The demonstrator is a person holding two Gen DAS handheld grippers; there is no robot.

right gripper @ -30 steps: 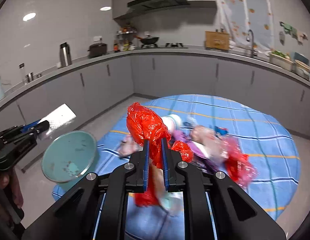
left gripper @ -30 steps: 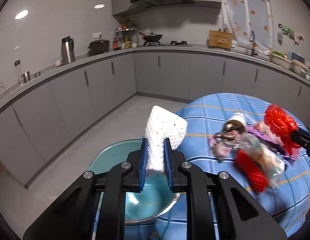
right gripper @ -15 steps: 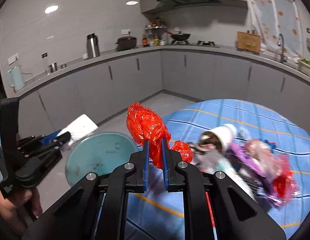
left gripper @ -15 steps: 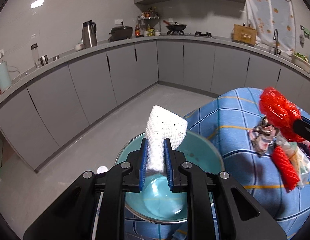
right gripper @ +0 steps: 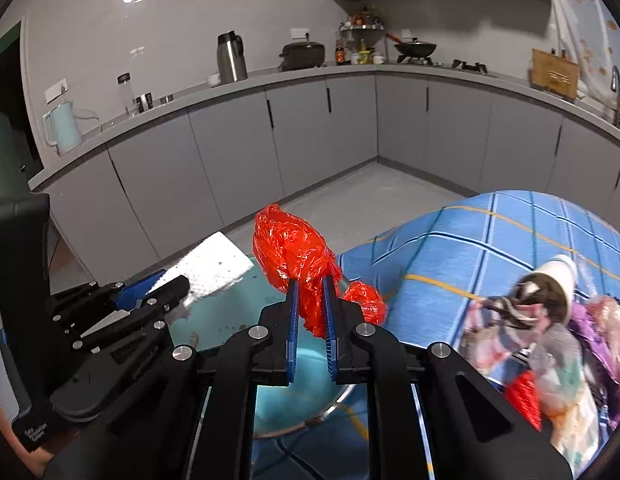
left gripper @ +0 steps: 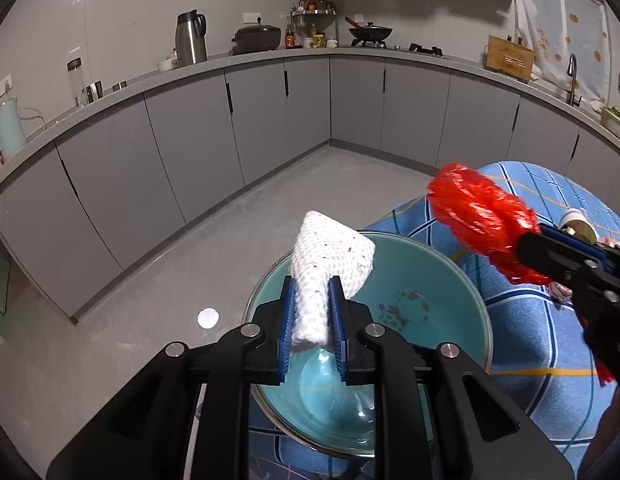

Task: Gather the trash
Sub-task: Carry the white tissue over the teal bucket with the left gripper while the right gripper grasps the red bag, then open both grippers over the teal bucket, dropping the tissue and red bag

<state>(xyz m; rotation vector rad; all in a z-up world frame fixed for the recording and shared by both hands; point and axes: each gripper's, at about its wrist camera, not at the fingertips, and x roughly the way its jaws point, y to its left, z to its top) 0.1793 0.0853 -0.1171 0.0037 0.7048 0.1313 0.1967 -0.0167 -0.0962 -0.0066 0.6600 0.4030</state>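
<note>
Both grippers clamped, left gripper (left gripper: 313, 318) on soft white foam net (left gripper: 330, 258), right gripper (right gripper: 310, 322) on light crinkly red bag (right gripper: 294, 254) (slippery, likely best pinched at bunched neck), over teal bowl (left gripper: 442, 280)

I could read very little. The black body of the left gripper (right gripper: 166, 292) carried embossed lettering along its side and small white print near its base, both too blurred to make out. I found no legible label anywhere else in either view.
</note>
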